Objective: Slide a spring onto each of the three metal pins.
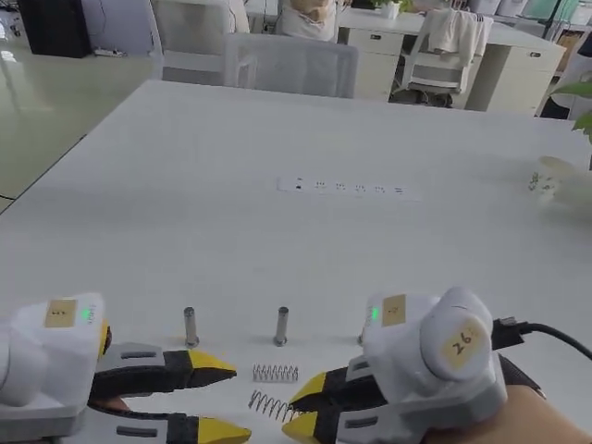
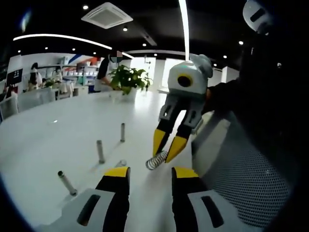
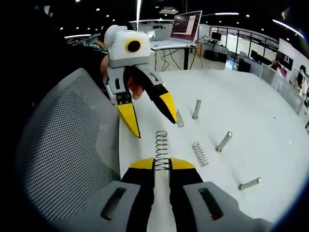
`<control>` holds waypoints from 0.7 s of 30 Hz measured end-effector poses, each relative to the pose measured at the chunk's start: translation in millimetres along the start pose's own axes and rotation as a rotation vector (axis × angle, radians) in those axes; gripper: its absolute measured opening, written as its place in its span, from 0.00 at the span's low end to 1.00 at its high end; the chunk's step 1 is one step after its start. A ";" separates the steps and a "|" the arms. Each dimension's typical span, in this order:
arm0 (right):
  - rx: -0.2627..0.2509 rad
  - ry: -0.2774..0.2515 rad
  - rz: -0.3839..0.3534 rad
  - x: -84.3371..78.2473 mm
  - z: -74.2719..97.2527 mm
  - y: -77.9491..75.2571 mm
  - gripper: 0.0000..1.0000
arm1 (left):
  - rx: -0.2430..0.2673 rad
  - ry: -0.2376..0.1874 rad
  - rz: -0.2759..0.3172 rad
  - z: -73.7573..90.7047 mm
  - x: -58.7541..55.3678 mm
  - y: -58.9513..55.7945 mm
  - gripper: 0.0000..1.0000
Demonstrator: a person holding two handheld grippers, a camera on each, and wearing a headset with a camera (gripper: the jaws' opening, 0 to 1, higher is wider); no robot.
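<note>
Three short metal pins stand upright in a row on the white table [image 1: 277, 231]: the left pin [image 1: 191, 326], the middle pin [image 1: 281, 326], and a third pin [image 1: 362, 335] half hidden behind my right gripper. My right gripper [image 1: 294, 413] [image 3: 161, 163] is shut on one end of a spring [image 3: 161, 145] [image 1: 266, 403], which sticks out ahead of its tips. Facing it, my left gripper [image 1: 236, 400] [image 2: 150, 172] stands open and holds nothing. A second spring [image 1: 276, 373] [image 3: 199, 153] lies loose in front of the pins. A third spring [image 3: 179, 117] lies by the left gripper's tip.
A flush socket strip [image 1: 342, 188] sits in the middle of the table. A white object [image 1: 558, 178] rests at the right edge beside plant leaves. A mesh chair [image 3: 63, 145] stands close to the table's near edge, and another chair [image 1: 291, 63] at the far side.
</note>
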State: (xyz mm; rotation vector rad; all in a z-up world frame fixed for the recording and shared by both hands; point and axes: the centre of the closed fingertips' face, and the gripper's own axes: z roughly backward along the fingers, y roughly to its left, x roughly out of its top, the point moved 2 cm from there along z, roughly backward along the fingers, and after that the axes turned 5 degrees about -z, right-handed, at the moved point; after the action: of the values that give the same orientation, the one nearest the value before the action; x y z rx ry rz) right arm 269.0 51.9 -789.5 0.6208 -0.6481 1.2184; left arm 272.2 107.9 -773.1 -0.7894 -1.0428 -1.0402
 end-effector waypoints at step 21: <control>0.055 0.015 0.108 0.8 -3.2 15.6 0.08 | -0.101 0.019 -0.008 -10.5 -3.4 -15.3 0.13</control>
State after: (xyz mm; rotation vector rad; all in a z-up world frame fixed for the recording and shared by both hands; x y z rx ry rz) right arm 254.5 58.4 -789.7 0.6289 -0.6436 1.3438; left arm 260.4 94.5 -779.1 -0.8556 -0.9835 -1.1115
